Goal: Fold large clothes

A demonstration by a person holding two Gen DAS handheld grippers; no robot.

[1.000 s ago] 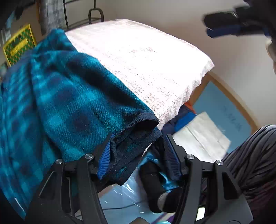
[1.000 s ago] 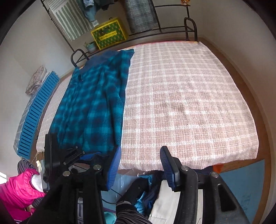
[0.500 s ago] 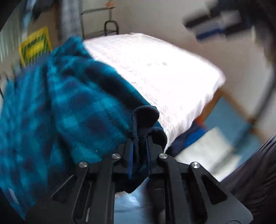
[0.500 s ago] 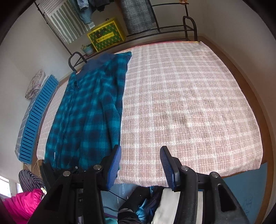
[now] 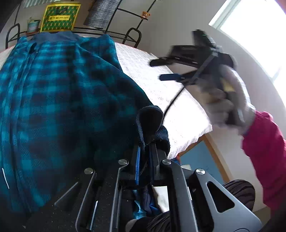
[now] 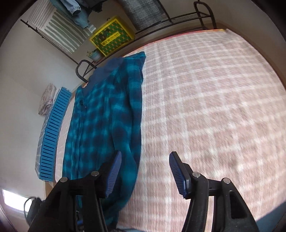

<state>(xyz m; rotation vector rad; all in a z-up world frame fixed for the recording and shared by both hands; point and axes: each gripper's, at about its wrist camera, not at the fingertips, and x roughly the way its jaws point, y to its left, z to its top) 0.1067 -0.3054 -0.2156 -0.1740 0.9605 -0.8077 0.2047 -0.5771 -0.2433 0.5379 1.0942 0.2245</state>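
A large teal and navy plaid shirt (image 5: 53,100) lies lengthwise along the left side of the bed, collar at the far end; it also shows in the right wrist view (image 6: 107,114). My left gripper (image 5: 145,151) is shut on the shirt's dark cuff (image 5: 150,121) at the near edge of the bed. My right gripper (image 6: 144,169) is open and empty, held above the bed just right of the shirt's near end. It shows blurred in the left wrist view (image 5: 160,70), gripped by a gloved hand.
The bed is covered by a pink and white checked blanket (image 6: 205,110). A black metal rack (image 6: 178,16) with a yellow box (image 6: 110,37) stands at the far end. A blue slatted panel (image 6: 51,135) lies along the left. Clothes and paper lie on the floor (image 5: 148,205).
My left gripper closed on the cuff a second ago and has lifted it. My right gripper has moved forward over the bed, staying open.
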